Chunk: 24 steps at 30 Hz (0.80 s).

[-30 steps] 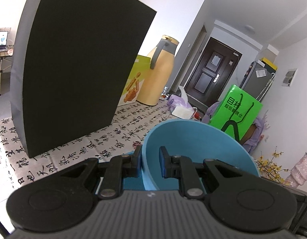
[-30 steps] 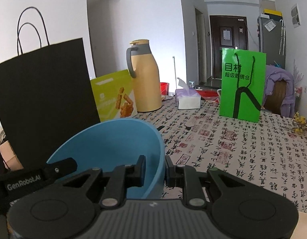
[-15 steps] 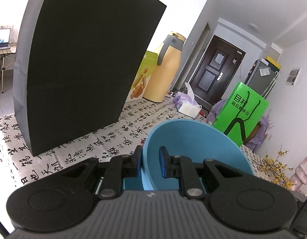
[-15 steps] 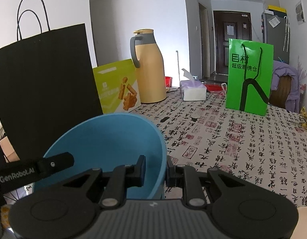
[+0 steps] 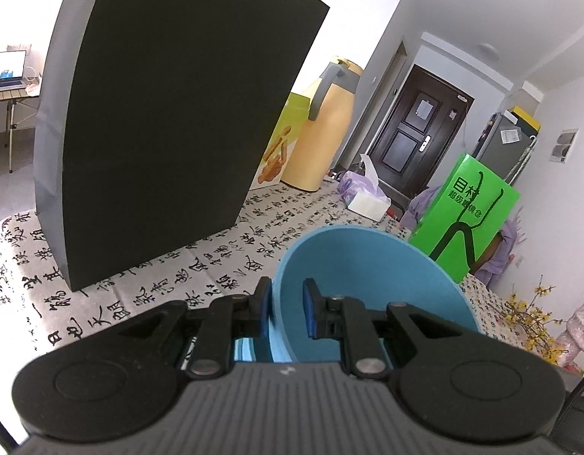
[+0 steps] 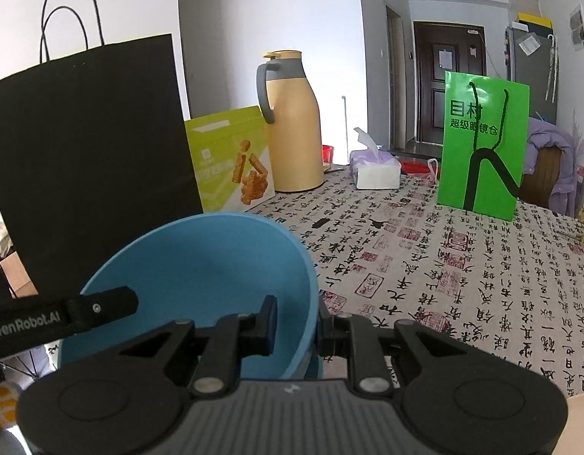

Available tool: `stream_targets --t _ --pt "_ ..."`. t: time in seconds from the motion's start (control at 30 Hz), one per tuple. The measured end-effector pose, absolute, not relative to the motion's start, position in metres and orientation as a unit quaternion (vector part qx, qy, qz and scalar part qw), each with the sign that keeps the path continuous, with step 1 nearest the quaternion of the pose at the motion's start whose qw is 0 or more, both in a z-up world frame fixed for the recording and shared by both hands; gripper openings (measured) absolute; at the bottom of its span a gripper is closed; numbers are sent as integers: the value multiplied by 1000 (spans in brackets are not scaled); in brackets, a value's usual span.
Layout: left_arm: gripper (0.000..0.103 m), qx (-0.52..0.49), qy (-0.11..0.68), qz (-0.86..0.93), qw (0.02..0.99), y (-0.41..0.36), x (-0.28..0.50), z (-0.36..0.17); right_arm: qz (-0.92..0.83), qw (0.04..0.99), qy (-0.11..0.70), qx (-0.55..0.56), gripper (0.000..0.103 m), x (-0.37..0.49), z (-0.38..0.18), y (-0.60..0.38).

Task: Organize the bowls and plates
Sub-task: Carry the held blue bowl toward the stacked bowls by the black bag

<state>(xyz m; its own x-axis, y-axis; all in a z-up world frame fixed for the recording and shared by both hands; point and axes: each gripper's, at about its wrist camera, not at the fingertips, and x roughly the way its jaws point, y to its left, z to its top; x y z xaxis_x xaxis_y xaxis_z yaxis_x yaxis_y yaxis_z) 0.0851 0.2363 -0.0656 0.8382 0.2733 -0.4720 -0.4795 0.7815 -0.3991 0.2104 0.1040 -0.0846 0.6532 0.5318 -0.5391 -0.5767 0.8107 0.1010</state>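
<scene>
While both claws stay clamped on the blue bowl [image 5: 368,284], nothing's really changed, so it's mid-carry above the bench [image 6: 462,265].

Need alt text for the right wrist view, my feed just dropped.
The right gripper is shut on the near rim of a blue bowl, held above a calligraphy-print tablecloth. Behind stand a black paper bag, yellow thermos and green bag.

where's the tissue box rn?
The tissue box sits at the far end of the table, between the yellow thermos on its left and the green bag on its right in the right wrist view.
</scene>
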Motion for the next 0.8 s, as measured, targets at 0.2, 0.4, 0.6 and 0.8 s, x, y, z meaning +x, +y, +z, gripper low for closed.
stream_targets --t 0.2,0.4,0.6,0.8 --pt "17 -249 198 210 924 235 85 -66 302 910 276 -60 19 208 -89 109" --pt "17 -247 203 212 923 236 87 -70 300 911 275 -71 19 207 -94 112" --pt "17 -238 203 217 925 235 91 -72 300 911 272 -84 21 206 -98 115" --pt "17 -225 204 220 927 231 93 -76 293 915 260 -101 21 203 -100 118"
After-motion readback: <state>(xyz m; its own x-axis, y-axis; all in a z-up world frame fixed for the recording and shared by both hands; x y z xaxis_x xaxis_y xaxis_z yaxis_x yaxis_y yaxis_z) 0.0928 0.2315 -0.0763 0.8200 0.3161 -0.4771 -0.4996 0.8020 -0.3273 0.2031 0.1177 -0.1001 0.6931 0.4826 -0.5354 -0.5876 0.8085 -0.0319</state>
